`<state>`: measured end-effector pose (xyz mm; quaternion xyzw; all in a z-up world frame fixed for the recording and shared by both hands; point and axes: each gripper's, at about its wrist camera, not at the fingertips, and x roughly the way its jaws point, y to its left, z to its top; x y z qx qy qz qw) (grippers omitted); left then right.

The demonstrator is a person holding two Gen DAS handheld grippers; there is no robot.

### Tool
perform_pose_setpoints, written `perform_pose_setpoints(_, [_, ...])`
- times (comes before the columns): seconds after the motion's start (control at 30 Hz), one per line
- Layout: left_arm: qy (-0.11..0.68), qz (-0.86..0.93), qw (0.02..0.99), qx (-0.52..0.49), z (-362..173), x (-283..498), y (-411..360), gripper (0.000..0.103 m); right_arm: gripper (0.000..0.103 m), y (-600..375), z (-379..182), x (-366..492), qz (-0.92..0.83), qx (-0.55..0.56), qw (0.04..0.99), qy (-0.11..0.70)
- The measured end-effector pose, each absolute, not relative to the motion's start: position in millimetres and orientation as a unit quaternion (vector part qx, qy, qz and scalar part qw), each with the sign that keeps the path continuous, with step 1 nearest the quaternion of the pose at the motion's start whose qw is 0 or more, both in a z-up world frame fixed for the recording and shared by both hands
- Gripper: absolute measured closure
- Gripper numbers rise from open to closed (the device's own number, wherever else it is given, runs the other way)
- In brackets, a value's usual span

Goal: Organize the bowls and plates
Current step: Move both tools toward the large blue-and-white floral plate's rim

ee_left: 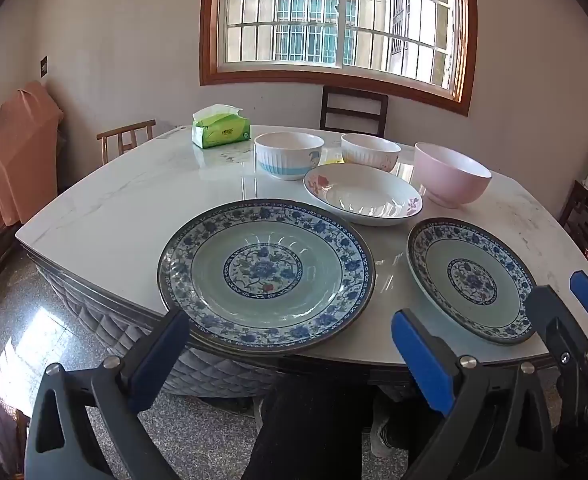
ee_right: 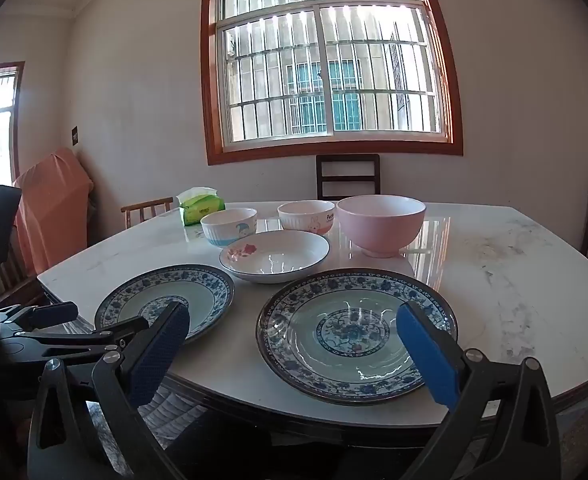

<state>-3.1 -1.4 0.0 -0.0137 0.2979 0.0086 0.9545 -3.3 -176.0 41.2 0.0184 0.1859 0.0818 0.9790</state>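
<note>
Two blue-patterned plates lie side by side at the table's near edge: the left plate point(ee_left: 266, 276) point(ee_right: 166, 300) and the right plate point(ee_left: 472, 280) point(ee_right: 356, 334). Behind them rests a white floral plate point(ee_left: 364, 194) point(ee_right: 274, 256). Farther back stand a white bowl with blue print point(ee_left: 289, 155) point(ee_right: 230, 226), a white bowl with a rabbit point(ee_left: 370, 152) point(ee_right: 306, 216) and a pink bowl point(ee_left: 452, 174) point(ee_right: 380, 224). My left gripper point(ee_left: 290, 344) hovers open before the left plate. My right gripper point(ee_right: 294, 344) is open over the right plate's near rim. Both are empty.
A green tissue pack point(ee_left: 220, 128) point(ee_right: 200, 206) sits at the far left of the white marble table point(ee_left: 114, 208) point(ee_right: 514, 280). Wooden chairs point(ee_left: 354, 110) stand around it. A person's dark trouser leg point(ee_left: 306, 420) shows below the table edge.
</note>
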Motion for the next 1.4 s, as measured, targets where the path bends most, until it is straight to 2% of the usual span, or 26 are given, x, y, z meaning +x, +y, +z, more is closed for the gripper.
perform_pose_setpoints(0.3, [0.334, 0.015, 0.942, -0.024, -8, 3, 9, 0.000, 0.000, -173, 39, -4, 0.126, 0.047, 0.971, 0.199])
perform_pose_setpoints(0.73, [0.362, 0.015, 0.932, -0.028, -19, 11, 23, 0.000, 0.001, -161, 37, 18, 0.229, 0.094, 0.928, 0.278])
perform_pose_setpoints(1.07, [0.367, 0.003, 0.930, -0.031, -17, 20, 42, 0.000, 0.013, -155, 19, 51, 0.287, 0.174, 0.870, 0.360])
perform_pose_setpoints(1.13, [0.371, -0.002, 0.928, -0.033, -16, 23, 47, 0.000, 0.017, -153, 12, 61, 0.295, 0.198, 0.853, 0.383])
perform_pose_setpoints(1.27, [0.376, -0.018, 0.925, -0.052, -13, 29, 59, 0.000, 0.033, -146, 4, 76, 0.297, 0.213, 0.834, 0.414])
perform_pose_setpoints(1.4, [0.386, -0.004, 0.921, -0.046, -12, 39, 67, 0.000, 0.038, -134, 0, 89, 0.297, 0.223, 0.819, 0.438])
